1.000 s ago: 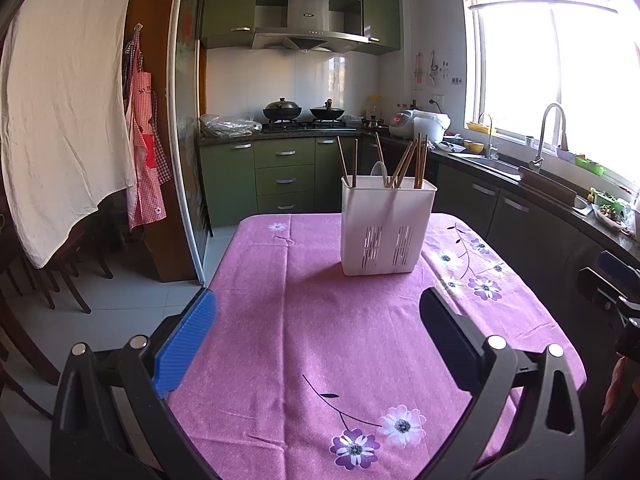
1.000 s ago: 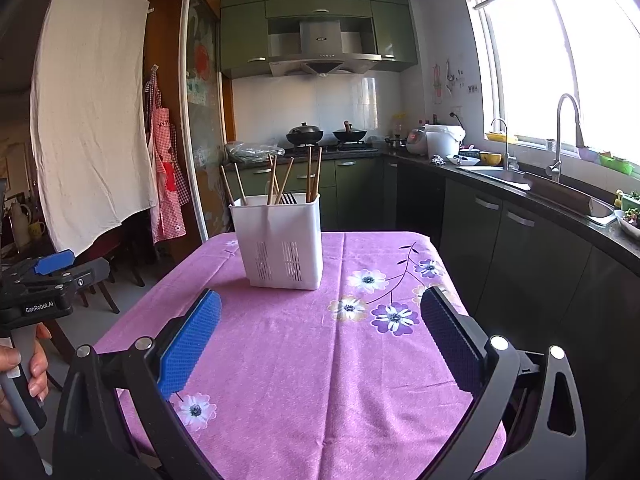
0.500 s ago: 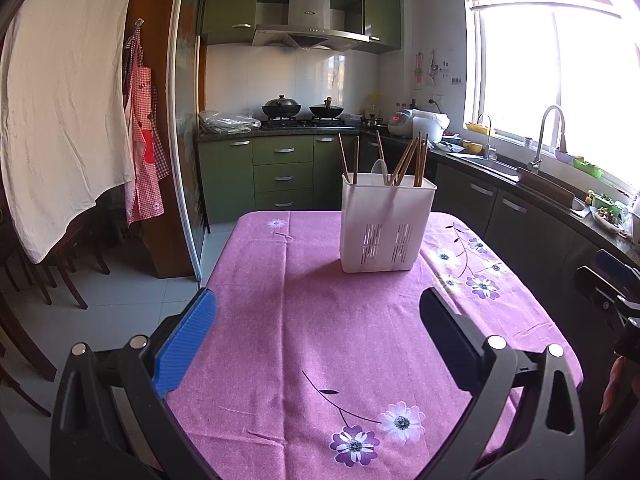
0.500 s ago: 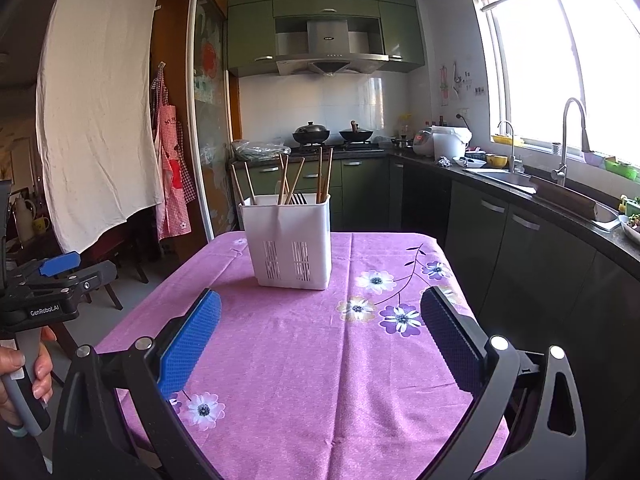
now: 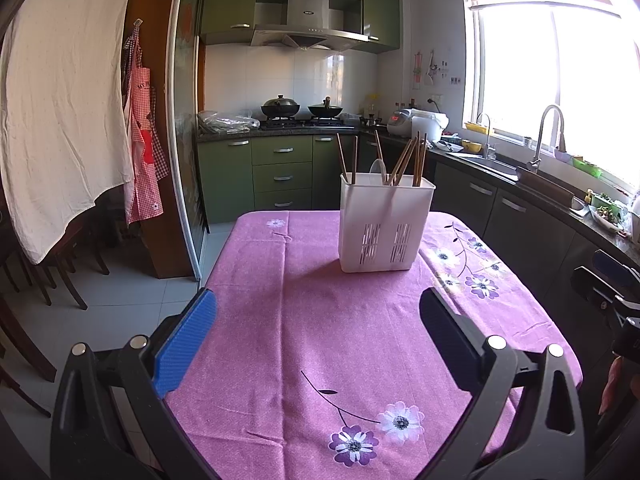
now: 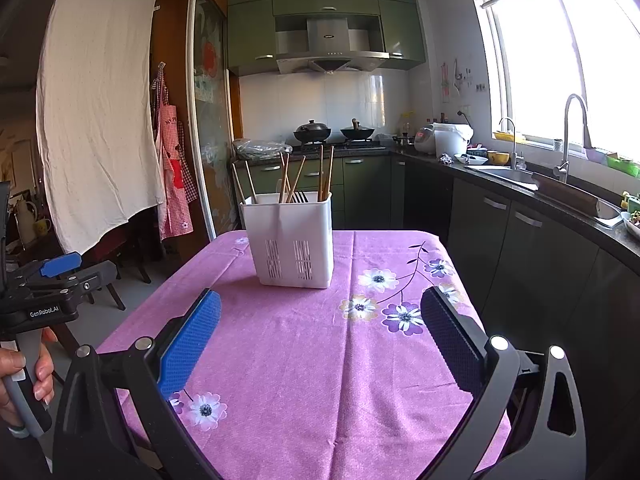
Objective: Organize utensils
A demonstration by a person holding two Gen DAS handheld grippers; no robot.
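**Utensils in caddy, both grippers empty**

Landmark: white caddy (image 5: 386, 222), standing upright on the pink cloth (image 5: 320, 340) toward the table's far end.

Task thing. Chopsticks (image 5: 408, 156) stand in the caddy, leaning at mixed angles; some to its left side, a tighter bunch to its right. A pale spoon (image 5: 378, 170) shows between them. From the right wrist view, dark fork tines (image 6: 299, 197) sit just above the rim. How the compartments are divided inside: cannot tell.

Progress (judgement). No loose utensil visible on the cloth anywhere around the caddy. Either the gathering is done, or what remains is sorting by type within the caddy. The chopsticks look mixed, so re-grouping seems still open.

Grippers. Left gripper (image 5: 318, 316): jaws spread wide, nothing between them, well short of the caddy. Right gripper (image 6: 320, 318): jaws also spread, empty, nearer the caddy's front right. A hand (image 6: 24, 376) holds the left tool's grip, seen at the left margin of the right wrist view.

Room. Bare cloth in front of the caddy and on both sides; approach from the front is free. Table edge runs close behind the caddy, so a push away could tip it off. Counter (image 6: 560, 196) lies to the caddy's right, across a gap; open floor to its left.
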